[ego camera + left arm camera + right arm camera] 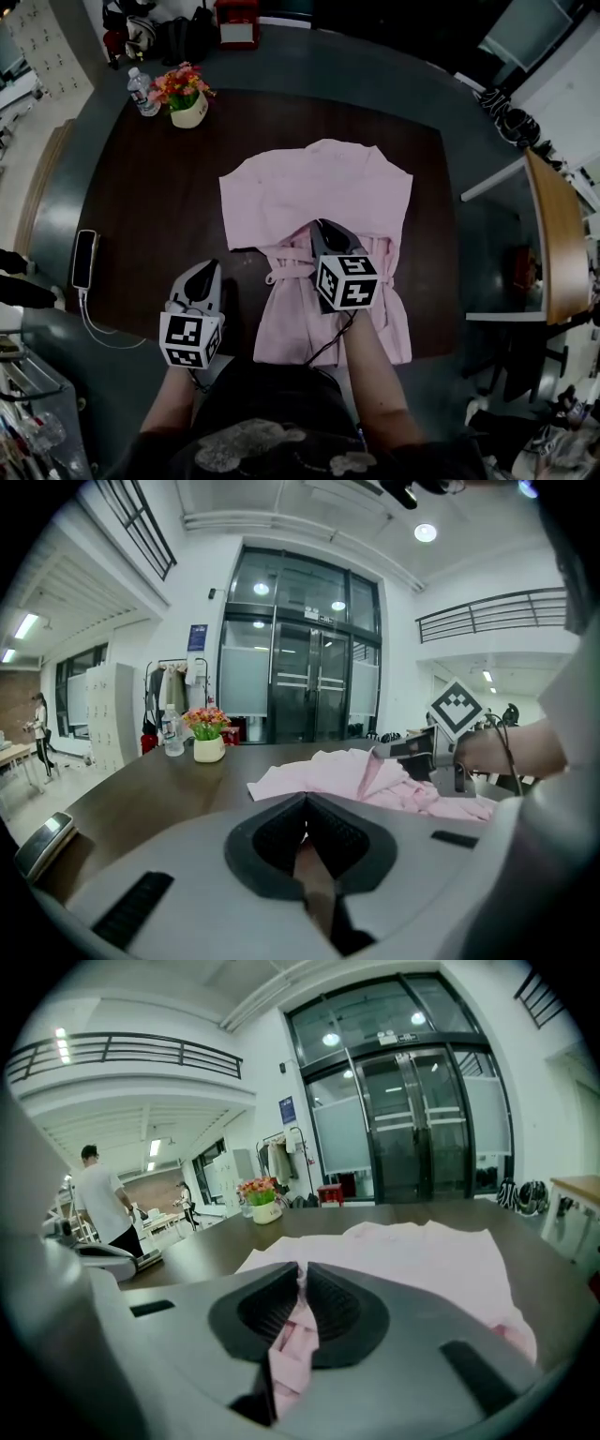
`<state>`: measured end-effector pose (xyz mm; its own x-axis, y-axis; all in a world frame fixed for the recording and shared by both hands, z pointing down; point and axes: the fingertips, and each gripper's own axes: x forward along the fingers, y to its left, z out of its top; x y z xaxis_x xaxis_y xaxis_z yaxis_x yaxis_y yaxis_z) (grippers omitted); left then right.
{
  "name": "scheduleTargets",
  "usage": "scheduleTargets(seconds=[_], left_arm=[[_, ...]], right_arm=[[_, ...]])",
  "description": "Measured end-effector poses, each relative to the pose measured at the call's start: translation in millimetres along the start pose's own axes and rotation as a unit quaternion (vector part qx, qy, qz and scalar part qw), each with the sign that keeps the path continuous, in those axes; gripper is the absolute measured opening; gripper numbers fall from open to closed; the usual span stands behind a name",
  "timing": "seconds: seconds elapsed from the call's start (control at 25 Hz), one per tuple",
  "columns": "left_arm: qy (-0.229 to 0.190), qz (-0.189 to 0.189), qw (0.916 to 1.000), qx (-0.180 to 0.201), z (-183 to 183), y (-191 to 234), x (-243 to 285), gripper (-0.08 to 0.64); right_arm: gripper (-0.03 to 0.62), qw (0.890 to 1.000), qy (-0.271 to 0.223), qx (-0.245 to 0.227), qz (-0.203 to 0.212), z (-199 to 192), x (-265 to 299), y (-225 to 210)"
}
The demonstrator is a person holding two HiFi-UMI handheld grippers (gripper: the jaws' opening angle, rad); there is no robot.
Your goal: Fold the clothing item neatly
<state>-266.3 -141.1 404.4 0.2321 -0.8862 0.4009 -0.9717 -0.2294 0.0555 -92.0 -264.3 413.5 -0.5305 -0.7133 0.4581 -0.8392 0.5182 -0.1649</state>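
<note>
A pink garment [319,202] lies partly folded in the middle of the dark table [150,206], its bunched belt part toward the near edge. My right gripper [320,226] sits over the garment's centre, shut on a fold of pink cloth [292,1342] that runs between its jaws [302,1277]. My left gripper [208,266] hovers over bare table just left of the garment, shut with nothing in it [304,801]. In the left gripper view the garment [337,775] lies ahead and the right gripper [422,752] holds it at the right.
A flower pot [187,101] and a water bottle [142,92] stand at the far left corner. A phone [84,258] with a cable lies at the left edge. A wooden desk [560,234] stands to the right. A person [98,1206] stands far off.
</note>
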Motion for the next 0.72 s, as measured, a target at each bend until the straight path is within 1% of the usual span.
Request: scheduleTargets(seconds=[0.12, 0.2, 0.32, 0.4, 0.48, 0.6, 0.72], left_arm=[[0.003, -0.009, 0.9998, 0.016, 2.0, 8.1, 12.9, 0.009], [0.006, -0.018, 0.9997, 0.017, 3.2, 10.2, 23.8, 0.009], [0.006, -0.033, 0.9993, 0.016, 7.9, 6.3, 43.0, 0.009], [0.004, -0.037, 0.9992, 0.017, 13.0, -0.7, 55.7, 0.009], [0.004, -0.039, 0.9991, 0.018, 17.9, -12.3, 63.0, 0.009], [0.005, -0.035, 0.9989, 0.031, 24.5, -31.6, 72.1, 0.009], [0.002, -0.021, 0.9995, 0.024, 29.6, -53.3, 78.7, 0.009]], right_arm=[[0.023, 1.0, -0.023, 0.002, -0.008, 27.1, -8.7, -3.7], [0.023, 0.999, -0.034, 0.002, -0.019, 47.3, -18.7, -13.5], [0.023, 0.997, -0.056, -0.003, -0.052, 74.2, -35.7, -45.1], [0.023, 0.995, -0.069, 0.003, -0.073, 83.8, -46.0, -74.3], [0.023, 0.993, -0.073, 0.017, -0.092, 81.6, -56.6, -105.5], [0.023, 0.99, -0.072, 0.045, -0.115, 64.9, -69.7, -153.2], [0.023, 0.99, -0.048, 0.055, -0.119, 38.0, -73.6, -193.1]])
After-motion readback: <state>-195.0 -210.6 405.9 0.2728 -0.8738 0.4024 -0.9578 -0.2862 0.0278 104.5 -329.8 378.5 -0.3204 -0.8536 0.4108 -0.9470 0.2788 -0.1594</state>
